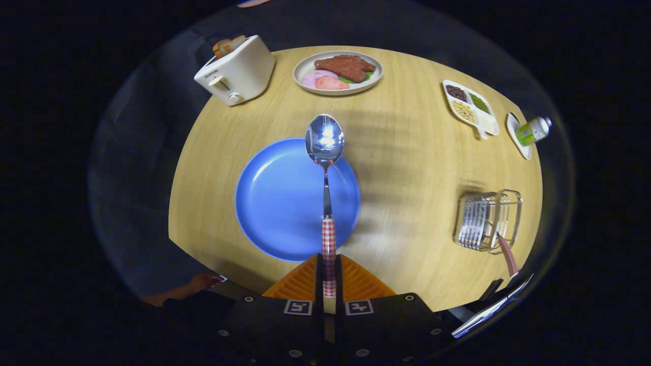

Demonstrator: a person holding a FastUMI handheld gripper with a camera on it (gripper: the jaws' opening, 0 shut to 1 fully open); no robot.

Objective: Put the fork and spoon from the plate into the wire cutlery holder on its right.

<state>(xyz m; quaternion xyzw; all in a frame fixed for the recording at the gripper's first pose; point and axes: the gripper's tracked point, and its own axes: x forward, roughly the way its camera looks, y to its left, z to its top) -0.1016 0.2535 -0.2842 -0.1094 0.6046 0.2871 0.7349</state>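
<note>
My gripper [329,274] is shut on the red-and-white checked handle of a metal spoon [325,147]. The spoon points straight ahead from the fingers, its bowl raised over the far rim of the blue plate [274,203]. The plate lies bare on the wooden table, just beyond the fingers and a little left. The wire cutlery holder [488,219] stands to the right of the plate near the table's right edge. A second checked handle [507,255] sticks out of the holder toward me; its head is hidden inside the wires.
A white toaster [236,71] with bread stands at the far left. A plate of meat and ham [337,72] sits at the far middle. A divided dish of beans [469,105] and a small bottle [534,130] lie at the far right. A person's hand [203,281] rests near the table's front left edge.
</note>
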